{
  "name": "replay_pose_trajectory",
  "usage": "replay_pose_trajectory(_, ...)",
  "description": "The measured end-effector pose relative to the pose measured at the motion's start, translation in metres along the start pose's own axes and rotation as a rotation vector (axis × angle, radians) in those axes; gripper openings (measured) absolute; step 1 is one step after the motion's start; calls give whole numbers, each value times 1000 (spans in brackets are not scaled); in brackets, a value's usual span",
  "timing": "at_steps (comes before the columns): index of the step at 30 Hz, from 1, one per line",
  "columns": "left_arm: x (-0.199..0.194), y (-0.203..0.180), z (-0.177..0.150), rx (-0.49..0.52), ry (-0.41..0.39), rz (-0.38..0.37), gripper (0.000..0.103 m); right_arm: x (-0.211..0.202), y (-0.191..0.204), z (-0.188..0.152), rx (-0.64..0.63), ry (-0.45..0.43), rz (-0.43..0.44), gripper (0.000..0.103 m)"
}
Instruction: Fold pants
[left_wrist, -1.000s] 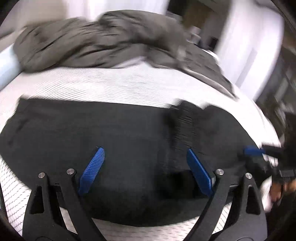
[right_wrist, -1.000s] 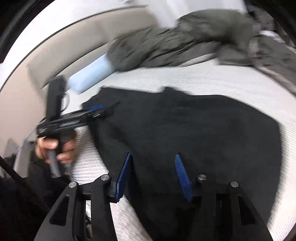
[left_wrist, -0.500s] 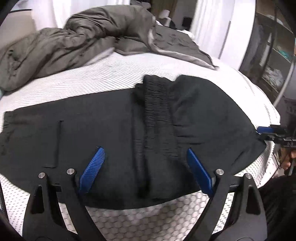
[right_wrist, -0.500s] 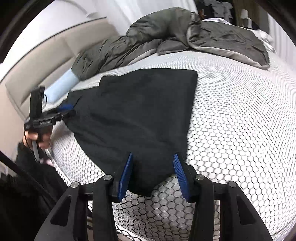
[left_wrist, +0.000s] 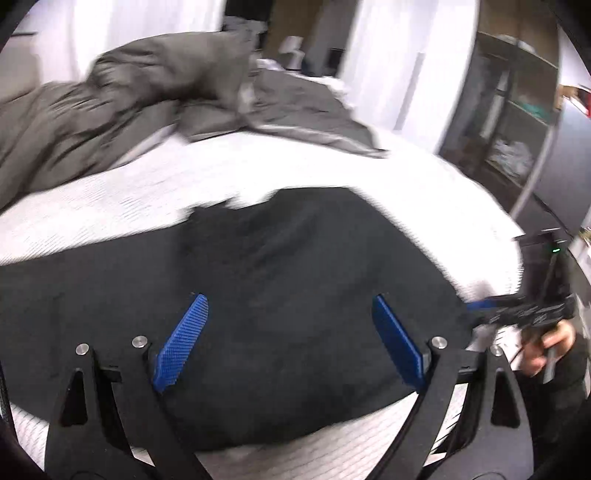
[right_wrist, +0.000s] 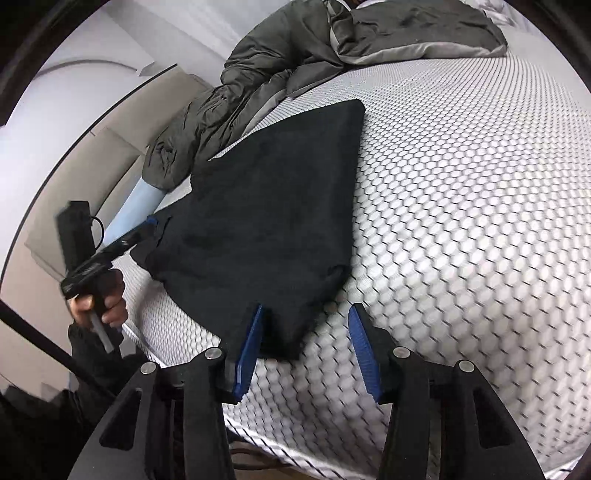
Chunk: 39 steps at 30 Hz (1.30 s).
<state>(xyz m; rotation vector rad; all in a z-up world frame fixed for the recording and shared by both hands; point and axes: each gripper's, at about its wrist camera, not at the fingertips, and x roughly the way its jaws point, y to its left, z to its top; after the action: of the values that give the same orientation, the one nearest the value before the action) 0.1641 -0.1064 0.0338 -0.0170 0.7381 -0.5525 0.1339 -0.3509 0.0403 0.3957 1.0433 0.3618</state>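
Note:
Black pants (left_wrist: 295, 280) lie flat on the white honeycomb mattress (left_wrist: 184, 184). In the blurred left wrist view, my left gripper (left_wrist: 288, 332) hovers over them, open wide, with nothing pinched. In the right wrist view the pants (right_wrist: 273, 206) taper to a near corner. That corner lies between the fingers of my right gripper (right_wrist: 306, 347), against the left pad (right_wrist: 251, 347). The right pad stands apart over bare mattress, so this gripper is open. My left gripper (right_wrist: 147, 225) shows at the pants' far left edge, and my right gripper (left_wrist: 480, 306) at their right edge.
A crumpled grey duvet (right_wrist: 295, 55) is heaped at the far side of the mattress (right_wrist: 461, 184), above a light blue pillow (right_wrist: 136, 206) and a beige headboard (right_wrist: 92, 155). A dark shelving unit (left_wrist: 517, 129) stands beyond the bed's right side. A hand (right_wrist: 103, 299) holds the left gripper.
The left wrist view has swung right and blurred, and the ribbed waistband no longer shows. The right gripper has rolled, and the pants' corner now sits against its left pad.

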Motion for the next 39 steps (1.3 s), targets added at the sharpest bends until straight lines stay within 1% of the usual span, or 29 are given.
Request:
replay_pose_trajectory(1,15,-16,8,33,27,-17,90,3,2,2,10,-4,11,48)
replay_pose_trajectory(2,32,-34,14,64,61,-29,90,5,3,4,17,-9,16,39)
replay_pose_trajectory(3,55,-55,19,96,111,-32,90,8,4,4,17,-5,18,34)
replay_pose_trajectory(4,71,-68,19,121,155,-32,87,9,4,2,15,-1,16,25)
replay_pose_trajectory(5,90,-80,18,134,207,-17,82,10,4,1,11,-5,23,14)
replay_pose_trajectory(6,108,-86,15,138,262,14,79,9,4,0,12,-6,38,12)
replay_pose_trajectory(7,119,-88,13,133,283,54,76,5,3,-4,18,-17,47,7)
replay_pose_trajectory(8,128,-87,12,119,296,87,76,5,4,-8,22,-17,58,4)
replay_pose_trajectory(10,127,-85,13,99,285,87,76,1,4,-21,25,-4,72,3)
replay_pose_trajectory(12,122,-86,12,109,274,118,76,-1,2,-31,33,11,69,4)
replay_pose_trajectory(13,115,-86,13,96,257,122,76,-5,2,-31,31,11,75,7)
replay_pose_trajectory(14,108,-86,13,82,239,106,76,-10,2,-30,28,0,78,12)
replay_pose_trajectory(15,99,-91,14,77,212,66,76,-15,3,-28,28,-20,76,15)
replay_pose_trajectory(16,94,-96,15,90,185,28,79,-23,2,-27,30,-52,71,23)
replay_pose_trajectory(17,89,-109,12,125,158,-4,83,-30,0,-24,35,-88,61,28)
replay_pose_trajectory(18,89,-125,7,177,146,-23,83,-34,0,-20,36,-104,55,28)
replay_pose_trajectory(20,98,-159,-8,311,172,-32,84,-34,-3,-9,41,-106,40,28)
replay_pose_trajectory(21,104,-173,-17,381,187,-10,84,-28,-4,-1,47,-92,31,28)
replay_pose_trajectory(22,110,-182,-25,428,177,47,85,-20,-5,9,55,-80,25,28)
replay_pose_trajectory(23,113,-188,-33,467,159,101,87,-9,-7,19,67,-50,24,29)
replay_pose_trajectory(24,115,-191,-35,475,151,118,87,-2,-9,25,67,-21,21,29)
replay_pose_trajectory(26,116,-189,-32,430,170,103,87,20,-11,42,41,45,-14,29)
replay_pose_trajectory(28,119,-185,-28,385,193,90,87,37,-10,57,17,74,-30,29)
replay_pose_trajectory(32,120,-172,-22,348,205,104,86,64,-9,89,-19,160,3,28)
replay_pose_trajectory(34,119,-162,-23,329,215,59,87,64,-11,99,-25,172,13,28)
replay_pose_trajectory(36,115,-144,-23,311,230,5,88,57,-15,97,-48,146,-5,29)
replay_pose_trajectory(37,113,-138,-22,306,234,-12,89,51,-17,94,-55,129,-15,34)
replay_pose_trajectory(38,108,-129,-20,293,235,-25,89,39,-22,83,-39,125,-27,37)
replay_pose_trajectory(39,104,-124,-19,275,234,-35,89,32,-27,74,-20,121,-31,37)
